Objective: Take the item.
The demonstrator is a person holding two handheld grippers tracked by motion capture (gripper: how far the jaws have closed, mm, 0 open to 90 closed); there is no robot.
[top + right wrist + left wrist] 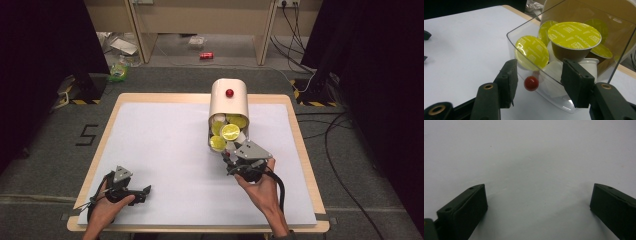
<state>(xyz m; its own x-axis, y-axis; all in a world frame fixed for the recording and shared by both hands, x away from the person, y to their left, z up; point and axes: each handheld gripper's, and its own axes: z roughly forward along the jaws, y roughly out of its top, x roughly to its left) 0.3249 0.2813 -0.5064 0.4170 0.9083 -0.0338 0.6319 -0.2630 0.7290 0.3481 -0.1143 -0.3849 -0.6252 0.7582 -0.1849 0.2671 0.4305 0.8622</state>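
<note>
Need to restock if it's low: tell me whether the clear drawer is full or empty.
Well stocked: the clear drawer holds several yellow-lidded capsules, heaped to its rim. The right gripper sits open around its red knob.

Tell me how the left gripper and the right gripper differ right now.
The left gripper lies low over bare white table, jaws wide apart around nothing. The right gripper is at the capsule container, its open jaws flanking the drawer's red knob. Both are hand-held and open.

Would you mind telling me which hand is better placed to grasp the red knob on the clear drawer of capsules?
Right. Its tongs are open around the red knob; the left tongs lie open at the table's near left corner.
</note>
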